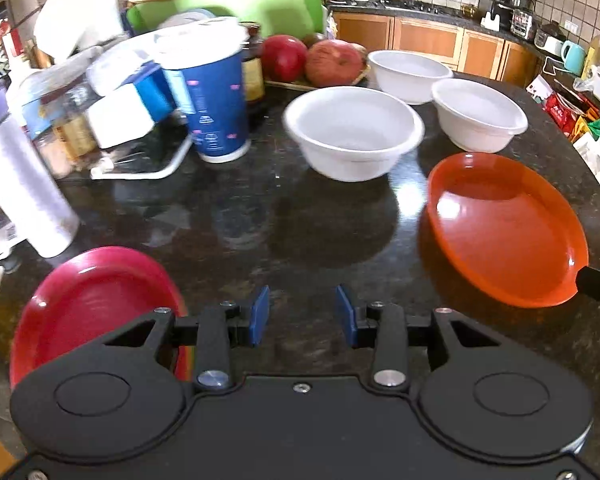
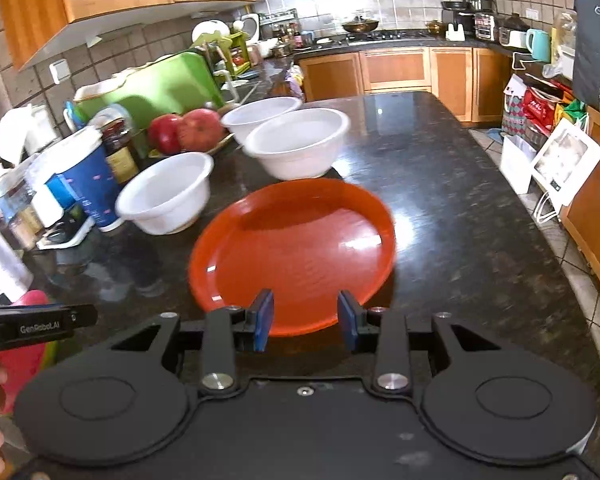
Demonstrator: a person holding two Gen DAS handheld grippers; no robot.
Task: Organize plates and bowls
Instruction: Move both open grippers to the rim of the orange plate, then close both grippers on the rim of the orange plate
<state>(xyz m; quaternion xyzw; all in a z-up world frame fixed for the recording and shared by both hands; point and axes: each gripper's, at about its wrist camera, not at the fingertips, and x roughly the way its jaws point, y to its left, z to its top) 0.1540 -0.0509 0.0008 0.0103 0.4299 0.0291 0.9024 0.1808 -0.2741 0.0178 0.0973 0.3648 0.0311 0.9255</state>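
Partly hidden: red plate (image 1: 96, 304) behind left tool (image 1: 303, 314), spread, empty; right tool (image 2: 306, 322) spread over orange plate (image 2: 296, 252) rim.

The tabletop (image 2: 440, 200) is dark speckled stone, polished to a gloss that mirrors light and objects. The orange plate (image 2: 300, 248) and the red plate (image 1: 92, 304) look like smooth, shiny plastic. Three white bowls (image 1: 352, 132) have a smooth, slightly satin plastic look. The blue cup (image 1: 216, 100) appears to be printed paper. Each gripper (image 1: 303, 316) has a matt black plastic body, bright metal screws and blue pads (image 2: 265, 320). The far cabinets (image 2: 396, 68) are varnished wood, and the wall tiles (image 2: 412, 0) look glazed.
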